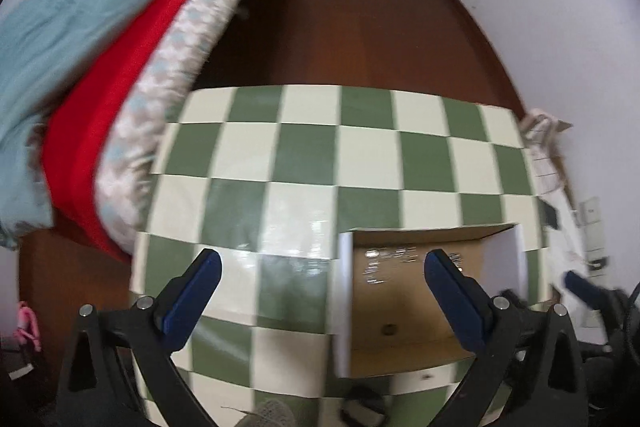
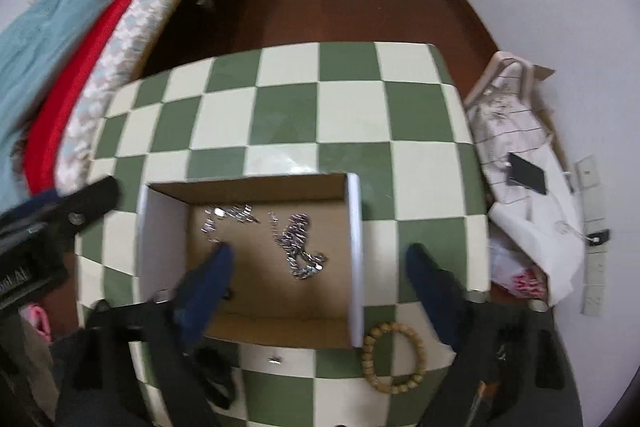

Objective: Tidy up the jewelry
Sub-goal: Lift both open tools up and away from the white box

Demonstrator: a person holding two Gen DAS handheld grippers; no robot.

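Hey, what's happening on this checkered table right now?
A person is sorting jewelry with a handheld gripper in each hand. Both the left gripper and the right gripper are open and hold nothing, poised over an open cardboard box on the green and white table. Two silver chains already lie inside the box. A wooden bead bracelet sits on the table just outside the box, near its front right corner, not yet put away.
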